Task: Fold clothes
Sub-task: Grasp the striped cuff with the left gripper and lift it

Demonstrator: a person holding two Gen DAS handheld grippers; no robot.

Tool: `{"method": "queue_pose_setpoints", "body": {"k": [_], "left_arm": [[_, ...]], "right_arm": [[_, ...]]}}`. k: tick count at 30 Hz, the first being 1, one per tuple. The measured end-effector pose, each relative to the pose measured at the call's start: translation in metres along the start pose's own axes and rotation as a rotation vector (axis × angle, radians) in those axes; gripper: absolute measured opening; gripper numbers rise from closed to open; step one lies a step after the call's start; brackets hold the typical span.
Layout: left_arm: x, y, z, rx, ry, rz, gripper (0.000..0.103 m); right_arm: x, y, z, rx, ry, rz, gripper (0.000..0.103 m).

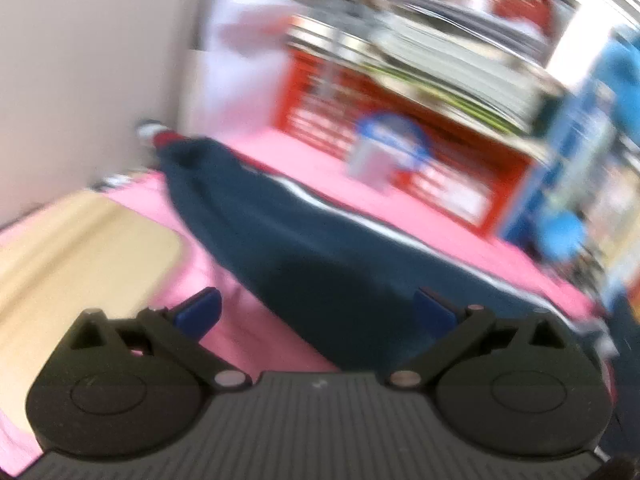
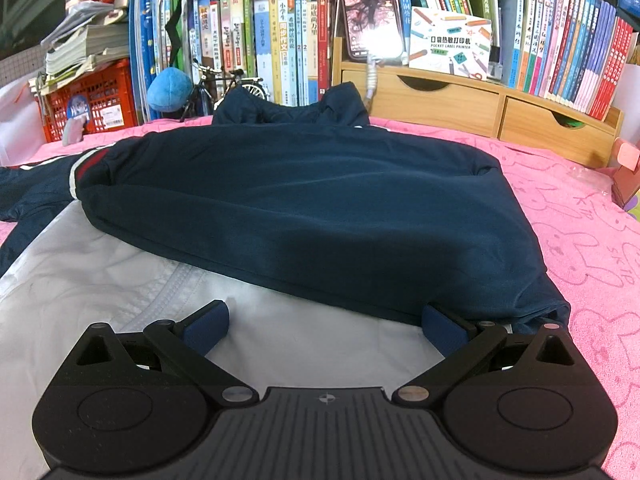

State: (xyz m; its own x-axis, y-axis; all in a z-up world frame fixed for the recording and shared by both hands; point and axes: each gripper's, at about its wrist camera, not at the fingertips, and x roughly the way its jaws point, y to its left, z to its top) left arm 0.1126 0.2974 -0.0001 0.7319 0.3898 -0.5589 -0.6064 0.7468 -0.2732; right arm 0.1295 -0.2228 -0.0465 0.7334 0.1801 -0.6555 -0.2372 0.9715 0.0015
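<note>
1. In the left wrist view, heavily blurred, the left gripper (image 1: 316, 314) is seen with its jaws spread wide and nothing between them. The navy blue fabric jacket with a white stripe (image 1: 304, 248) lies ahead of the jaws on the pink cloth-covered desk (image 1: 400, 216), its long axis running diagonally from the far left to the near right. The near end of the garment is met by the right-hand blue pad, while the left-hand pad stands over bare pink cloth; contact cannot be told through the blur.

2. In the right wrist view, the right gripper (image 2: 325, 324) is held low over a white garment (image 2: 120, 276) that lies under the jacket, its jaws also spread and empty. The jacket's folded body is spread crosswise just ahead, its hem edge sloping from the far left to the near right, where it appears to touch the right-hand pad. The striped sleeve (image 2: 48, 192) trails off to the left.

3. The right gripper is judged the nearer to the hem; a short forward reach is probably called for.
</note>
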Motion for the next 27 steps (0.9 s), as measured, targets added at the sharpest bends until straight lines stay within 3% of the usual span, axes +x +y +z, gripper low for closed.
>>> {"method": "queue_pose_setpoints", "body": {"k": [8,13,14,15,16,17,18,24,27], "left_arm": [[0.042,0.029,0.028,-0.046,-0.065,0.2,0.102],[0.072,0.046,0.047,-0.09,-0.08,0.281,0.086],[0.079,0.049,0.049,-0.101,-0.066,0.29,0.071],[0.084,0.053,0.051,-0.111,-0.054,0.298,0.044],[0.086,0.054,0.053,-0.099,-0.066,0.323,0.027],[0.087,0.055,0.055,-0.098,-0.055,0.297,0.011],[0.084,0.055,0.055,-0.102,-0.065,0.279,0.009],[0.042,0.039,0.052,-0.067,-0.177,0.176,0.008],[0.007,0.013,0.049,-0.022,-0.233,0.08,0.008]], "right_arm": [[0.0,0.0,0.0,0.001,0.0,-0.002,0.103],[0.0,0.0,0.0,0.001,0.0,-0.003,0.103],[0.0,0.0,0.0,0.001,0.0,-0.003,0.103],[0.0,0.0,0.0,0.002,0.001,-0.003,0.103],[0.0,0.0,0.0,0.002,0.001,-0.003,0.103],[0.0,0.0,0.0,0.002,0.001,-0.003,0.103],[0.0,0.0,0.0,0.002,0.001,-0.003,0.103],[0.0,0.0,0.0,0.004,0.002,-0.001,0.103],[0.0,0.0,0.0,0.005,0.001,0.0,0.103]]}}
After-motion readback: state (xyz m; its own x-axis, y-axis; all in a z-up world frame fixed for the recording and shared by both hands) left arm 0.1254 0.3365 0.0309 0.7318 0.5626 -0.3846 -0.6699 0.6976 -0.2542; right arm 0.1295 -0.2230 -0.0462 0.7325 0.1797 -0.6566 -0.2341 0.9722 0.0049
